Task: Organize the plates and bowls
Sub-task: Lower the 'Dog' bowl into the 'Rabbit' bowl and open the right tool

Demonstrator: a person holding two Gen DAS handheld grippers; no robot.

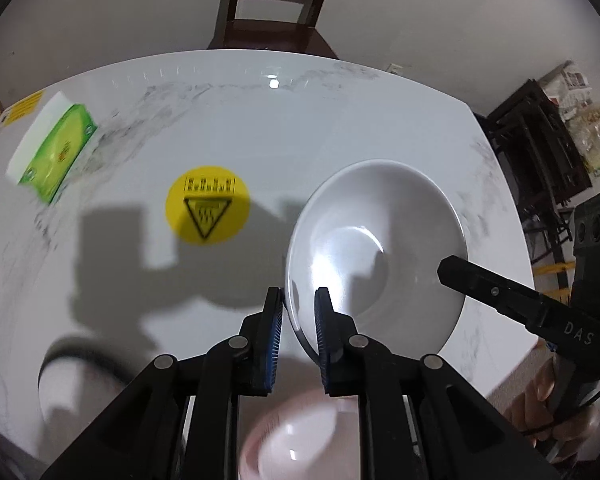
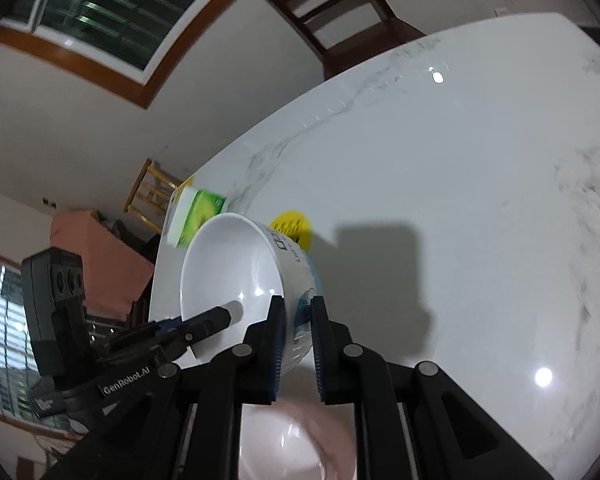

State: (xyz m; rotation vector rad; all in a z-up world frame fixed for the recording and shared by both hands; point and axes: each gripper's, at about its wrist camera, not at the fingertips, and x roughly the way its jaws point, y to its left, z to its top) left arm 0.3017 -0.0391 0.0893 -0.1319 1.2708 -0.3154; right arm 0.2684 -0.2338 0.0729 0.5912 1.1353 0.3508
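A white bowl (image 1: 380,248) is held up over the white marble table (image 1: 260,132) by both grippers. My left gripper (image 1: 298,320) is shut on its near rim. My right gripper (image 2: 298,332) is shut on the opposite wall of the bowl (image 2: 236,268), which bears blue print; one of its fingers (image 1: 484,284) reaches over the rim in the left wrist view. The left gripper's finger (image 2: 208,322) shows inside the bowl in the right wrist view. A pinkish bowl (image 1: 296,440) sits below, blurred, also in the right wrist view (image 2: 292,444).
A green and white box (image 1: 52,156) lies at the table's far left. A round yellow sticker (image 1: 207,205) is on the tabletop. A blurred white dish (image 1: 76,368) sits near left. A dark wooden chair (image 1: 276,8) stands beyond the far edge.
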